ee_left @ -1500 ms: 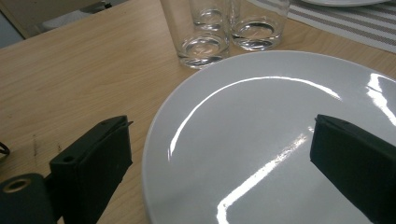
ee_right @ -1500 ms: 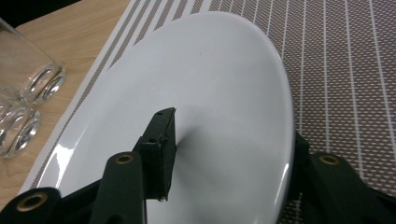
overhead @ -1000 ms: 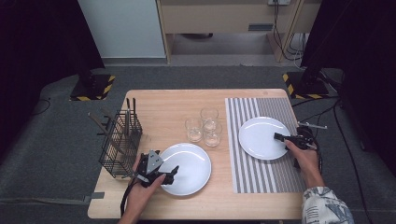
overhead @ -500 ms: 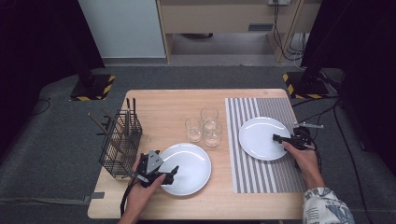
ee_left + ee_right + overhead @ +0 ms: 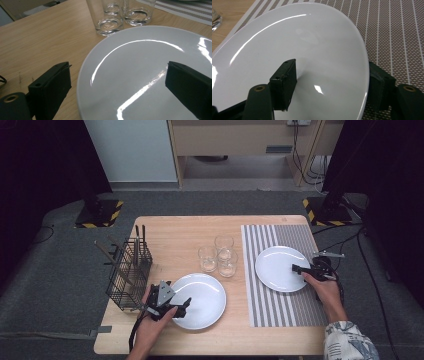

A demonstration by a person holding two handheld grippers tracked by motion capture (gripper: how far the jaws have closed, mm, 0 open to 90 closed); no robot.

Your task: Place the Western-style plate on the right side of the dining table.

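right gripper clamps plate, left gripper seemingly wide

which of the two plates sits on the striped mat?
The plate at the right gripper: that white plate lies on the striped placemat, its rim between the jaws. The other plate, at the left gripper, rests on bare wood.

1. A round, glossy white ceramic plate lies flat on bare wood, lower centre of the high view.
2. A second matching white plate sits on the striped placemat, right of centre, its right edge apparently tipped up.
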